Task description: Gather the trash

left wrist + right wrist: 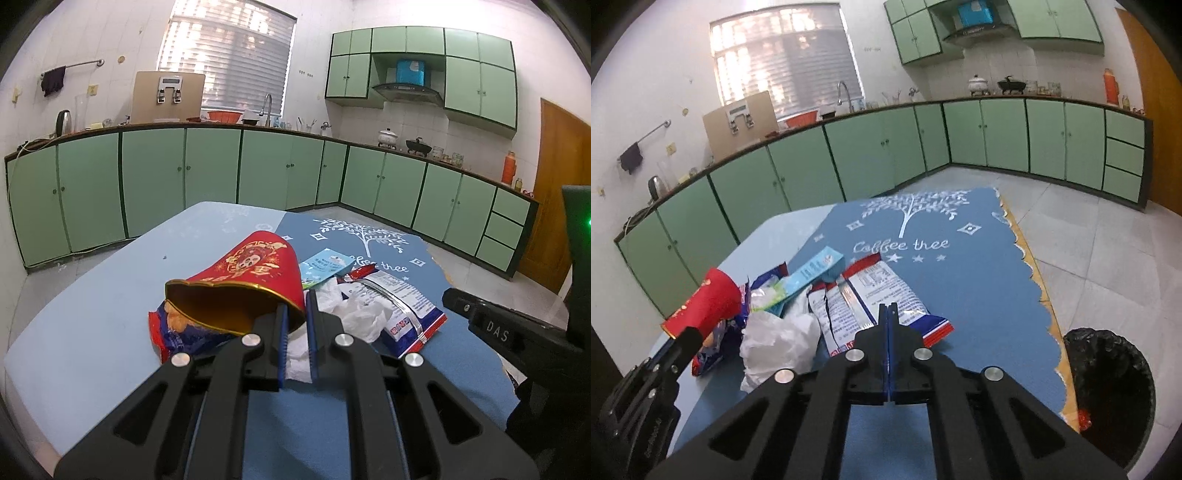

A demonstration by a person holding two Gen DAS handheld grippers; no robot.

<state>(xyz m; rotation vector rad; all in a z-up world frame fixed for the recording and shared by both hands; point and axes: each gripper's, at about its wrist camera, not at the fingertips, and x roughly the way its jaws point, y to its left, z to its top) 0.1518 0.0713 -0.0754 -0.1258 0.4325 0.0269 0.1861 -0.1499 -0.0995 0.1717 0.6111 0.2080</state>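
Trash is piled mid-counter (92, 314), partly on the pale top and partly on the blue cloth (960, 295)

Left hand-held gripper (295, 321): jaws almost together, pinching the near rim wall of the red cup (251, 273). One pad is seen inside the mouth, the other outside. The cup is tipped on its side with the gold-lined mouth toward the camera and the base pointing away. It rests over a blue snack bag (173, 332), which sticks out below and to the left of the rim

Right hand-held gripper (888, 310): jaws pressed fully together, no gap seen between the pads. The tips are placed over the near edge of the white-blue-red wrapper (871, 284), which lies flat on the cloth straight ahead of them. Whether that edge is nipped cannot be told; in the left view the tips appear just beside the wrapper's right corner

Crumpled white tissue (779, 339) is found between the two hand-held grippers, touching the cup side of the pile and overlapping the wrapper's left part. A light-blue carton (812, 273) lies behind the tissue, between cup and wrapper

A bin (1082, 343) with a black liner stands on the floor, off the cloth's right edge, to the right of the right hand-held gripper, well apart from the pile
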